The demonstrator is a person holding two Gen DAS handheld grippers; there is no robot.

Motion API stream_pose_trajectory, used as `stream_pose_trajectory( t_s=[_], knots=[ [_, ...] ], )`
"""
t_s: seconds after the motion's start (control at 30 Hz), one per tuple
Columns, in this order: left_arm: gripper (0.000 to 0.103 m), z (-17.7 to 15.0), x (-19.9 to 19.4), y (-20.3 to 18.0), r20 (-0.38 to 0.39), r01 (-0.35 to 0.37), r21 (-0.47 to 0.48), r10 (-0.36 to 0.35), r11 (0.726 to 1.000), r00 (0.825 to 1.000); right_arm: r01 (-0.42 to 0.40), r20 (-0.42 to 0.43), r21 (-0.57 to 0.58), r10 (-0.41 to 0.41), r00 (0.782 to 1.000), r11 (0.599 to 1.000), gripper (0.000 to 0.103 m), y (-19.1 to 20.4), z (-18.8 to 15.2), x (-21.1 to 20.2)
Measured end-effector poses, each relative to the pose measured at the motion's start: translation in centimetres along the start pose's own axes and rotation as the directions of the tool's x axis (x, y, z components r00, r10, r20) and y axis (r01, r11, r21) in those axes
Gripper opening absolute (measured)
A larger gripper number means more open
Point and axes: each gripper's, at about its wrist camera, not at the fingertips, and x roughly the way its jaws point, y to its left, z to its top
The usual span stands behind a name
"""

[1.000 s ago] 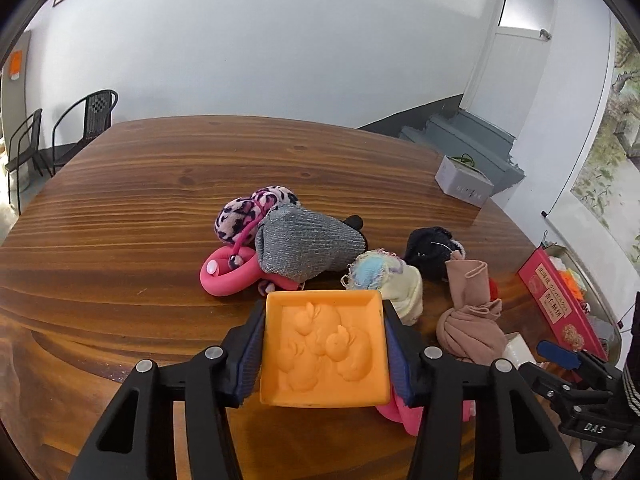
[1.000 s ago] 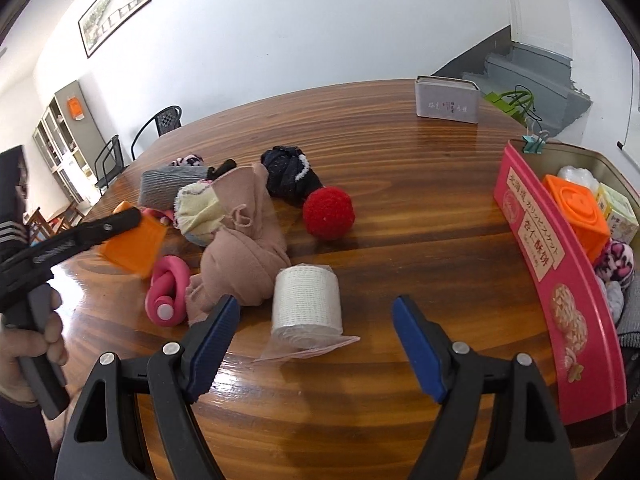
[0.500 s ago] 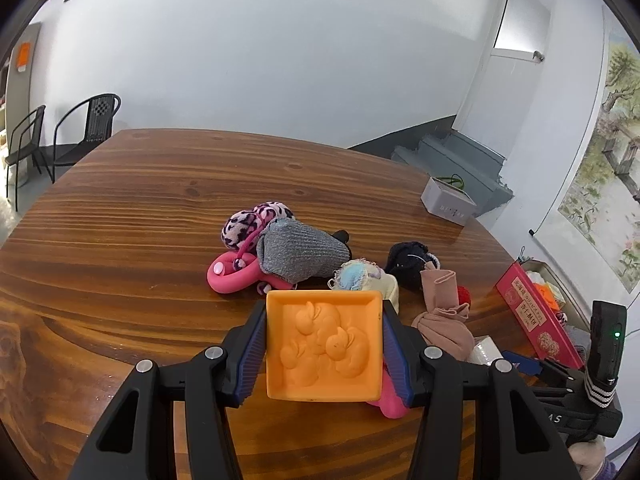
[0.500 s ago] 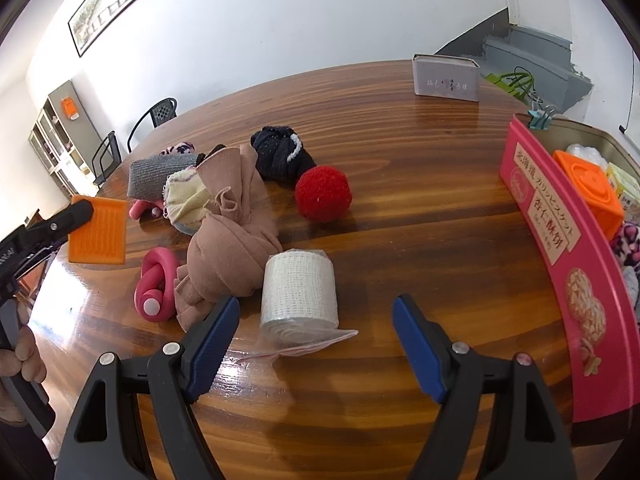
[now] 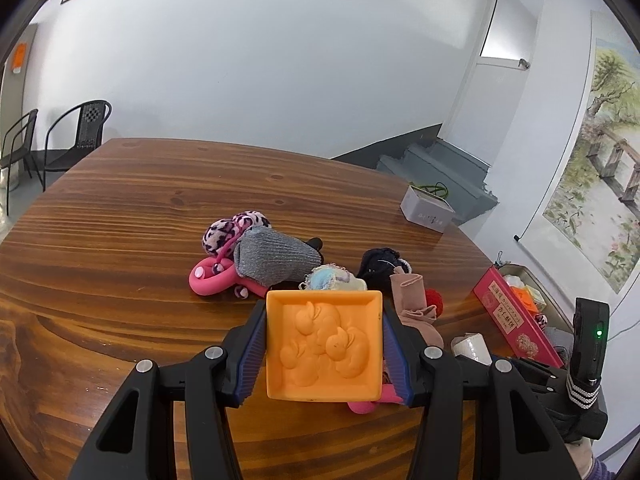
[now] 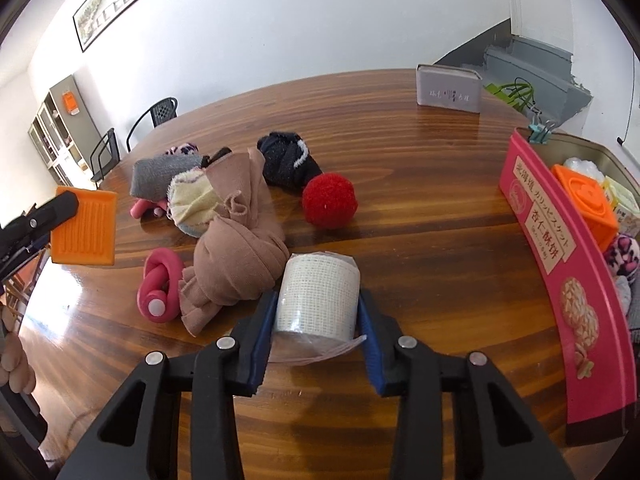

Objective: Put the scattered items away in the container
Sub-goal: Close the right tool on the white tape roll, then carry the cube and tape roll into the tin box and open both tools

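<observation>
Scattered items are seen on the brown wooden table [image 6: 420, 184], with the container, a pink-sided tin box [image 6: 560, 280], at the right edge; an orange toy cube [image 6: 586, 206] and other soft things already lie inside it. A square orange rubber tile with raised ducks [image 5: 324, 346] is pinched between the blue pads of the left gripper [image 5: 324, 350] and is held clear above the table. A white gauze bandage roll in clear wrap [image 6: 318, 294] stands between the jaws of the right gripper [image 6: 316, 312], which are closing on it, both pads pressed to its sides; the roll rests on the table, touching a knotted tan stocking [image 6: 236, 248]. A red pompom ball [image 6: 329, 200], a dark navy sock [image 6: 288, 164], a grey knitted sock [image 6: 160, 172] and a pink twisted foam roller [image 6: 158, 284] are left nearby.
</observation>
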Motion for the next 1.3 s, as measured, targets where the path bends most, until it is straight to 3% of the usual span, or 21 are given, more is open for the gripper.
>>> stream_pose_trajectory(
  t_s=[0.33,0.5,0.6,0.93,1.2,1.3],
  knots=[
    [0.055,0.0,-0.4,-3.5,0.022,0.050,0.015,-0.050,0.999,0.999,-0.016,0.109,0.051,0.011,0.994,0.999,0.043,-1.0,0.4,-3.4],
    [0.055,0.0,0.2,-6.4,0.008,0.076,0.054,-0.077,0.996,0.997,0.002,0.199,0.086,-0.019,0.980,0.996,0.043,-2.8,0.6,-6.1],
    [0.055,0.1,0.5,-8.2,0.006,0.097,0.074,-0.097,0.993,0.995,-0.005,0.233,0.133,-0.027,0.972,0.991,0.043,-4.9,0.7,-7.7],
    [0.055,1.2,2.1,-16.1,-0.011,0.189,0.167,-0.190,0.968,0.982,0.085,0.305,0.290,-0.176,0.936,0.953,0.043,-14.7,0.2,-13.3],
    [0.055,1.7,3.0,-22.4,-0.031,0.259,0.244,-0.260,0.934,0.965,0.130,0.311,0.329,-0.238,0.920,0.935,0.043,-19.7,0.7,-14.8],
    [0.055,2.0,3.7,-24.6,-0.038,0.286,0.266,-0.286,0.921,0.957,0.148,0.293,0.323,-0.247,0.924,0.935,0.043,-20.8,1.1,-14.4]
  ],
)
